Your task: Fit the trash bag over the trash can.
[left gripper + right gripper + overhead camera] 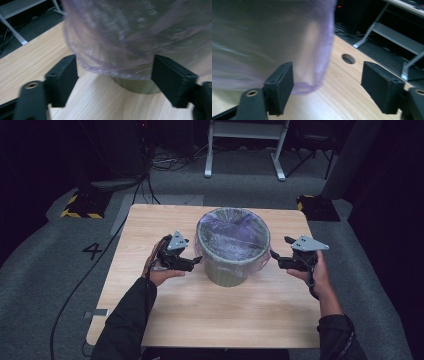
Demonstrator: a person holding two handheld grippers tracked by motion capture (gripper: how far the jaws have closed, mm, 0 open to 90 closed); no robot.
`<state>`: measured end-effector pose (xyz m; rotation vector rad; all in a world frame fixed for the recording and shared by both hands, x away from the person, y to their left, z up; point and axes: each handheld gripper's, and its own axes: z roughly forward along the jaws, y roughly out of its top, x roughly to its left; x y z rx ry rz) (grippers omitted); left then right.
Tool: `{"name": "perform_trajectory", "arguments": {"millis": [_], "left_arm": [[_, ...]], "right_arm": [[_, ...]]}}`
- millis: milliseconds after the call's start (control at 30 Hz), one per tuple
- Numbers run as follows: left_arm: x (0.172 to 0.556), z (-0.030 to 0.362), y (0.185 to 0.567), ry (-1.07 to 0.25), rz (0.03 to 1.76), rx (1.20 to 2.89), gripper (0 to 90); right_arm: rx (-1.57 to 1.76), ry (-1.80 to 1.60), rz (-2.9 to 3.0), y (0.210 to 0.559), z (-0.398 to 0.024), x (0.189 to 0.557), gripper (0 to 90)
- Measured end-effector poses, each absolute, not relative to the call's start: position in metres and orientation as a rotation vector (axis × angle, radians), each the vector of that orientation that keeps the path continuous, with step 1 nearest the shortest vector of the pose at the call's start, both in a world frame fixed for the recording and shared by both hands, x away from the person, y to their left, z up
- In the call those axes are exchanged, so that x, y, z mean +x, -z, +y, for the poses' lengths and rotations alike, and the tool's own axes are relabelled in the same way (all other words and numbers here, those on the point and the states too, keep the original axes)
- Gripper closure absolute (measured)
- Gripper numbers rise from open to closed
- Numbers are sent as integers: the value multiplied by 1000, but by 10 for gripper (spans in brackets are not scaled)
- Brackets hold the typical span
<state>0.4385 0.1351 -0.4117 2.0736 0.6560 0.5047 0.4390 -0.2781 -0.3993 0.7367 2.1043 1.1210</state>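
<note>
While the small round olive-green waste bin [226,272] stands upright near the middle of the pale wooden tabletop [165,315], a thin translucent purple-tinted plastic bag [233,237] lines it, with its edge folded out over the rim and hanging part of the way down the outer wall. In the high view the left hand-held gripper [196,261] sits just beside the bin's left side, its tips pointing at the hanging plastic, and the right hand-held gripper [274,255] sits just beside the bin's right side, aimed the same way from the opposite flank. Each is carried by a hand in a dark sleeve coming in from the bottom edge. Both hand-held grippers are open. In the left gripper view the jaws stand wide apart, with the folded-over bag edge [117,67] and a strip of green bin wall [137,87] between and beyond them, the pads not pressing on either. In the right gripper view the jaws are likewise spread; the blurred bag hem [308,86] hangs close to the left-hand jaw, though whether it touches cannot be told. A round hole [348,58] in the tabletop lies beyond.
</note>
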Motion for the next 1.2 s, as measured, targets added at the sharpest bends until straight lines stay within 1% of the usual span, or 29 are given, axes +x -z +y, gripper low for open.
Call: {"name": "perform_trajectory", "arguments": {"millis": [33, 67, 133, 200, 300, 333, 367, 400, 433, 467, 500, 533, 567, 600, 633, 700, 833, 867, 900, 1067, 1167, 1200], "left_arm": [[438, 132, 412, -517, 659, 2082, 308], [439, 130, 412, -521, 665, 2082, 326], [439, 130, 413, -505, 666, 2067, 409], [439, 129, 414, -510, 665, 2065, 481], [440, 129, 415, -509, 655, 2077, 629], [440, 128, 416, -506, 652, 2084, 676], [440, 127, 416, -508, 642, 2092, 712], [440, 125, 417, -519, 640, 2100, 809], [440, 125, 417, -519, 640, 2100, 844], [440, 124, 418, -513, 640, 2097, 844], [441, 124, 419, -518, 638, 2097, 879], [441, 123, 420, -515, 639, 2099, 896], [442, 123, 421, -521, 638, 2107, 897], [442, 123, 423, -519, 648, 2112, 898], [442, 123, 423, -519, 648, 2112, 898], [441, 124, 426, -512, 653, 2118, 899], [440, 126, 431, -507, 650, 2144, 899], [439, 126, 434, -507, 655, 2165, 899], [439, 126, 434, -507, 655, 2165, 899], [439, 126, 448, -515, 676, 2215, 899], [439, 128, 449, -502, 681, 2188, 899], [439, 129, 449, -506, 680, 2179, 898]], "right_arm": [[716, -1132, 2130, 398, -277, 437, 276], [695, -1153, 2160, 398, -275, 434, 277], [628, -1172, 2209, 399, -269, 426, 273], [591, -1202, 2230, 402, -264, 418, 257], [567, -1261, 2245, 407, -258, 408, 225], [566, -1262, 2245, 409, -255, 407, 230], [575, -1247, 2242, 411, -252, 406, 258], [563, -1243, 2238, 414, -248, 405, 432], [563, -1243, 2238, 414, -248, 405, 432], [563, -1259, 2229, 415, -247, 405, 497], [567, -1270, 2224, 416, -246, 405, 606], [572, -1272, 2220, 417, -246, 405, 688], [574, -1260, 2219, 419, -245, 406, 748], [567, -1248, 2228, 423, -243, 406, 843], [567, -1248, 2228, 423, -243, 406, 843], [569, -1252, 2237, 427, -244, 405, 898], [594, -1268, 2276, 436, -247, 407, 900], [603, -1244, 2309, 444, -246, 408, 900], [603, -1244, 2309, 444, -246, 408, 900], [650, -1199, 2374, 466, -247, 413, 900], [678, -1186, 2370, 470, -249, 415, 900], [686, -1189, 2360, 471, -250, 414, 854]]}}
